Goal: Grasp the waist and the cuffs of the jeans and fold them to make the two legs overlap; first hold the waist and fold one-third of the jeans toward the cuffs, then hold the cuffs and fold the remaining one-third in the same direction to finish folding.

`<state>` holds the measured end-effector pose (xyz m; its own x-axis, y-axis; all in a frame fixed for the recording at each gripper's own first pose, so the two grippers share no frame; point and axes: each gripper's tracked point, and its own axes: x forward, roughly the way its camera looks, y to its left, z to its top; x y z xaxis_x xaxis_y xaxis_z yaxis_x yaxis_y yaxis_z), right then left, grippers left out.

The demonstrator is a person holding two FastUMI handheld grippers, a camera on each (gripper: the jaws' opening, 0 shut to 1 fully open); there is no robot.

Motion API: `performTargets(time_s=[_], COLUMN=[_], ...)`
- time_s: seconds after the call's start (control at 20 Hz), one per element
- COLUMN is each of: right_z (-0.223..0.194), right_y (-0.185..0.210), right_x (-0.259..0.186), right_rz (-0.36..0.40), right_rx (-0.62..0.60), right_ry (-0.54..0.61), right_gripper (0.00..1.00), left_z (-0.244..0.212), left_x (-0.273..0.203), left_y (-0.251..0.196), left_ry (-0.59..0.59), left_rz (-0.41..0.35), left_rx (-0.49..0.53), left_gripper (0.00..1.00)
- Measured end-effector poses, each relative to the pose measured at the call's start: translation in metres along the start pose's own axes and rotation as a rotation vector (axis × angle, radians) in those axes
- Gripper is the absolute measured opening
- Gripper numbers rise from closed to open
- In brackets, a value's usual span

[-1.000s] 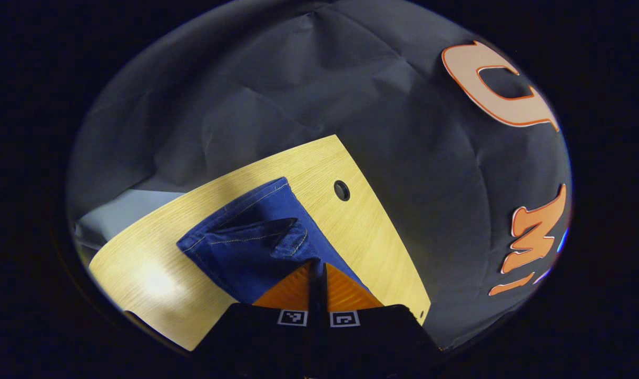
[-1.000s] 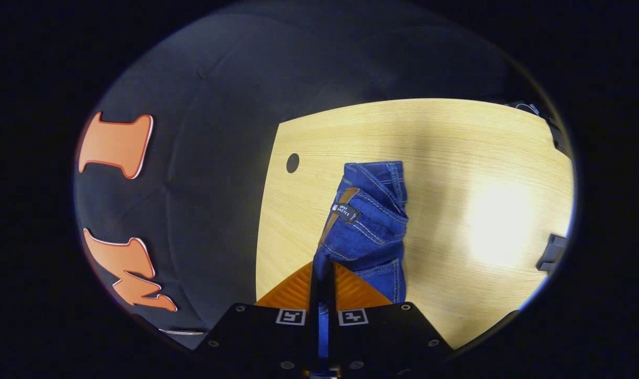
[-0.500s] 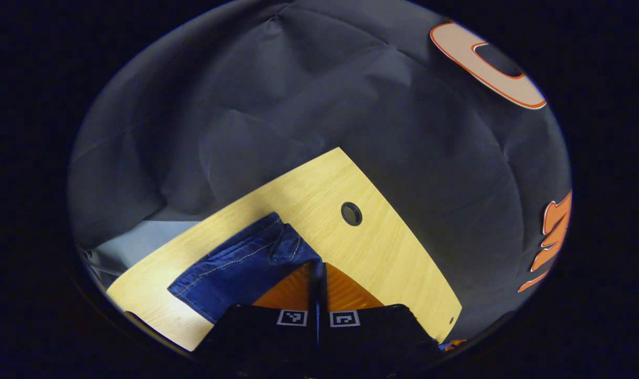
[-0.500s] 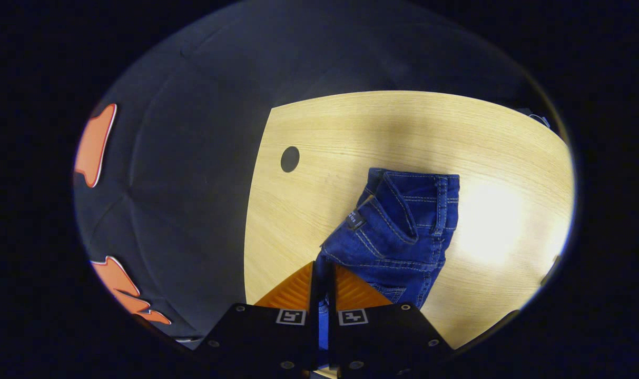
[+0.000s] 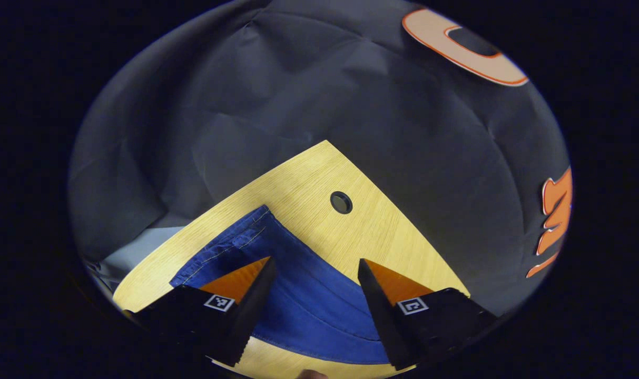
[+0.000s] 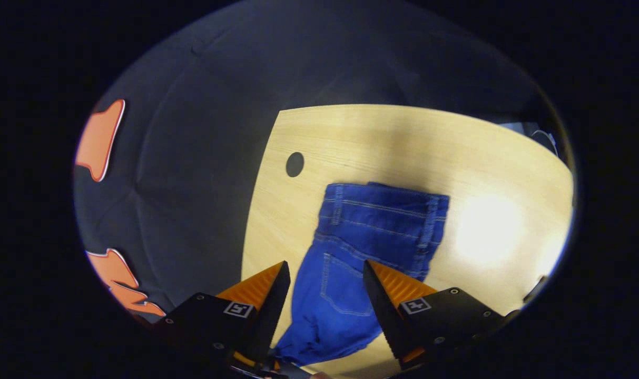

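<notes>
Lying flat on the wooden table [image 6: 382, 137], the folded blue jeans [image 6: 372, 231] are sitting toward its 6 o'clock side, with a round cable hole [image 6: 294, 164] at their 10 o'clock. The left gripper [image 5: 315, 271] and the right gripper [image 6: 324, 273] are both hovering over the denim, fingers spread wide, gripping nothing.

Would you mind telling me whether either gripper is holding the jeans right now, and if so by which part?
Nothing is held. The left gripper and right gripper both stand open above the jeans, which lie on the table.
</notes>
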<state>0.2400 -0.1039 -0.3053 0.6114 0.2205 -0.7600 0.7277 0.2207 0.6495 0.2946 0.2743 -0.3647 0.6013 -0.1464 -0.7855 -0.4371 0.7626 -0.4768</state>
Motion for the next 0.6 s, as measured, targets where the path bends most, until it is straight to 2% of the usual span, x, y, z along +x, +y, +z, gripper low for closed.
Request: performTargets(time_s=[0.15,0.3,0.6], right_z=[0.003,0.008,0.023], right_y=[-0.041,-0.051,-0.088], right_x=[0.0,0.004,0.022], right_rz=[-0.105,-0.119,-0.209], right_rx=[-0.07,-0.078,-0.071], right_ry=[-0.015,-0.011,-0.01], right_gripper=[0.92,0.96,0.98], left_z=[-0.013,-0.034,-0.068], left_x=[-0.015,-0.026,-0.052], left_y=[-0.003,-0.008,-0.004], left_ry=[0.013,0.03,0.055], left_rz=[0.019,0.031,0.035], left_rx=[0.091,0.168,0.154], left_gripper=[0.98,0.98,0.98])
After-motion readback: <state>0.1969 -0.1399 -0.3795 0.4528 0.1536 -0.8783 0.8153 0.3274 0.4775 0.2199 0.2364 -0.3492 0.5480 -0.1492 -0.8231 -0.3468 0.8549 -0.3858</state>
